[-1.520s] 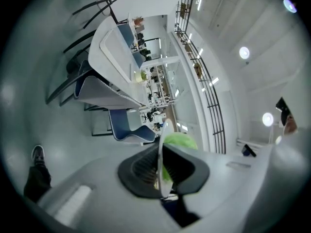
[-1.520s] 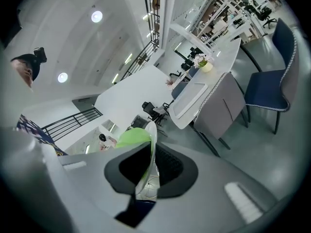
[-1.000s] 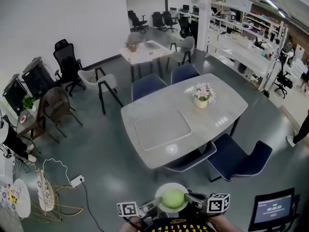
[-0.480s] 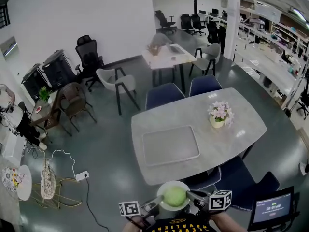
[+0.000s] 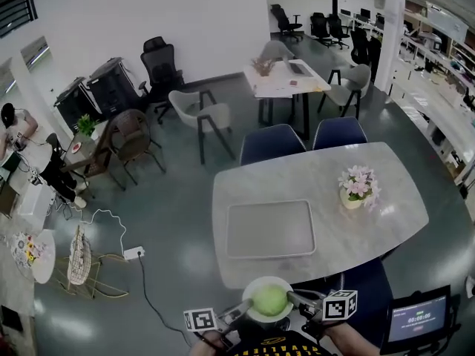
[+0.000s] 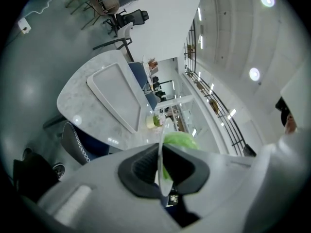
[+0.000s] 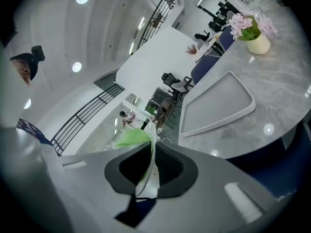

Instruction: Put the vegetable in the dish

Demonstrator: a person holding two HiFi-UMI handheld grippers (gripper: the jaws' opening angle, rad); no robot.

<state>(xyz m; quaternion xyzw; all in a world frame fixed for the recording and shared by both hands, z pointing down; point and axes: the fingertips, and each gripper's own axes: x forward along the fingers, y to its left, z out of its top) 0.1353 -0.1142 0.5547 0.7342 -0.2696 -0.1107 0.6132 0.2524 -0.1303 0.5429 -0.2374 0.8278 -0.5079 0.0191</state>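
Note:
A white dish (image 5: 257,288) carrying a round green vegetable (image 5: 270,300) hangs in the air at the bottom of the head view, just short of the table's near edge. My left gripper (image 5: 239,311) is shut on the dish's left rim, and my right gripper (image 5: 294,300) is shut on its right rim. The left gripper view has the rim (image 6: 161,144) edge-on between the pads of the left gripper (image 6: 161,171), with the vegetable (image 6: 181,141) behind. Seen from the right gripper (image 7: 148,171), the rim (image 7: 152,144) is pinched the same way, beside the vegetable (image 7: 130,139).
A grey oval table (image 5: 401,213) lies ahead with a flat grey tray (image 5: 269,228) and a pot of pink flowers (image 5: 356,188). Blue chairs (image 5: 273,143) stand at its far side and one (image 5: 367,284) at the near side. A tablet screen (image 5: 415,321) is at lower right.
The head view has swung, so the table sits further right and lower in the picture, directly beyond the dish. Both grippers still hold the dish with the vegetable in it.

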